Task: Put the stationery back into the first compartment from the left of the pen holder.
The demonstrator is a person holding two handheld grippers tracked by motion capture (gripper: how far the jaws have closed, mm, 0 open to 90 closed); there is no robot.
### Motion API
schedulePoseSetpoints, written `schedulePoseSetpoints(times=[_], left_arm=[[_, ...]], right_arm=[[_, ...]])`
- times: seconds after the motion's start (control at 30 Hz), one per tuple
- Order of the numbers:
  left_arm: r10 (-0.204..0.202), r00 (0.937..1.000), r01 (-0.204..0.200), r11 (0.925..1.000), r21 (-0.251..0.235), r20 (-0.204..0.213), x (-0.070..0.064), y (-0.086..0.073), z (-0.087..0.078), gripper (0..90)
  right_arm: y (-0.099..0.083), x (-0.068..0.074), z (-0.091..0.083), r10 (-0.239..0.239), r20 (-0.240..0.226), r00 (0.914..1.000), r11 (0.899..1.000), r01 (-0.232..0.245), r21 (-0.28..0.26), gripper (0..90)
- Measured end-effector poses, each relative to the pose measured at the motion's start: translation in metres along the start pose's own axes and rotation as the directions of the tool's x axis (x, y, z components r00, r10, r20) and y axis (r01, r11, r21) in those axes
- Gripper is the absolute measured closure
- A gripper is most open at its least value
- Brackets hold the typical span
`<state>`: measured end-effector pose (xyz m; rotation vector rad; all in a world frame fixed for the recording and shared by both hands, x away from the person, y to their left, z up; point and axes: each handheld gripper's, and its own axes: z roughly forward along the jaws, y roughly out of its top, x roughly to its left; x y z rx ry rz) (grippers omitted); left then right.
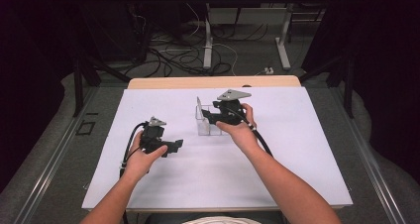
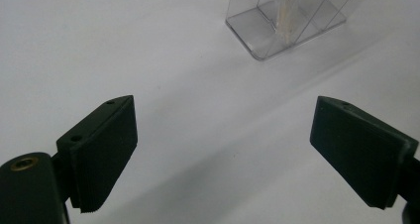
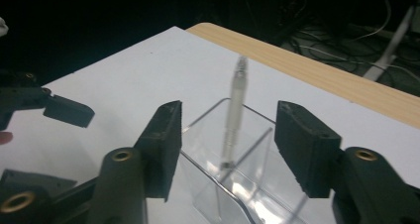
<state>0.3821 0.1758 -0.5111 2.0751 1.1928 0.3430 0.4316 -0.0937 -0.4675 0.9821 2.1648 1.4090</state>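
On the white desk (image 1: 208, 174), a bit past the middle, sits a clear plastic holder (image 1: 204, 122) with divided compartments, and the right hand-held gripper (image 1: 207, 116) is parked right over it. From the high view you honestly can't make out much about that holder, it's just a see-through box half hidden behind the black tool and the person's right hand (image 1: 241, 130). The right gripper view is way more useful: a slim clear pen-like stick (image 3: 234, 112) stands nearly upright in one compartment of the holder (image 3: 218, 184), leaning a little, its tip poking up above the rim. The right hand-held gripper (image 3: 227, 149) has its jaws apart, one on each side of the stick, not touching it as far as I can see. That same view also catches the other tool's black jaw off at the left edge. The left hand-held gripper (image 1: 176, 147) is lower left on the desk, well apart from the holder, held in the left hand (image 1: 141, 157). Its own camera shows the jaws of the left hand-held gripper (image 2: 223, 154) spread wide with just bare white desk (image 2: 124, 50) between them, and the holder (image 2: 282, 28) up ahead, with something pale and thin inside, blurry through the plastic. Wooden desk edge (image 1: 213, 82) at the far side, cables on the floor (image 1: 188, 50) beyond it.
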Motion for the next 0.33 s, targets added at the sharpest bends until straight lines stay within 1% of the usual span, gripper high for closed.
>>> schedulePoseSetpoints(times=[0.03, 0.07, 0.1, 0.13, 0.2, 0.23, 0.27, 0.33], left_arm=[[-0.006, 1.0000, 0.006, 1.0000, -0.002, 0.002, 0.000, 0.000, -0.001, 10.7], [-0.009, 1.0000, 0.009, 1.0000, -0.004, 0.000, 0.001, 0.001, -0.002, 10.7], [-0.015, 0.9999, 0.015, 0.9998, -0.015, 0.001, 0.001, 0.001, -0.003, 10.7], [-0.015, 0.9999, 0.015, 0.9997, -0.018, 0.000, 0.001, 0.002, -0.004, 10.6], [-0.027, 0.9996, 0.027, 0.9993, -0.028, 0.009, 0.001, 0.003, -0.006, 10.2], [-0.020, 0.9998, 0.020, 0.9992, -0.034, 0.003, 0.002, 0.003, -0.006, 9.9], [-0.022, 0.9997, 0.022, 0.9993, -0.029, 0.008, 0.001, 0.003, -0.006, 9.5], [-0.017, 0.9998, 0.018, 0.9991, -0.037, 0.014, 0.001, 0.003, -0.006, 7.8]], right_arm=[[-0.001, 0.000, -0.003, -0.005, 0.009, 0.9999, 1.000, 0.005, -0.011, 37.8], [-0.002, 0.000, -0.007, 0.002, 0.013, 0.9999, 1.000, -0.001, -0.010, 34.8], [-0.002, 0.000, -0.011, 0.000, 0.006, 1.0000, 1.000, 0.000, 0.003, 31.9], [-0.003, 0.000, -0.014, 0.007, 0.007, 1.0000, 1.000, -0.007, 0.016, 28.9], [-0.005, 0.000, -0.022, 0.009, 0.012, 0.9999, 1.000, -0.010, 0.028, 24.3], [-0.007, 0.001, -0.027, 0.008, 0.026, 0.9996, 1.000, -0.009, 0.030, 21.2], [-0.008, 0.001, -0.030, 0.009, 0.031, 0.9995, 0.999, -0.010, 0.030, 18.5], [-0.013, 0.000, -0.038, 0.027, 0.034, 0.9991, 0.999, -0.028, 0.038, 15.8]])
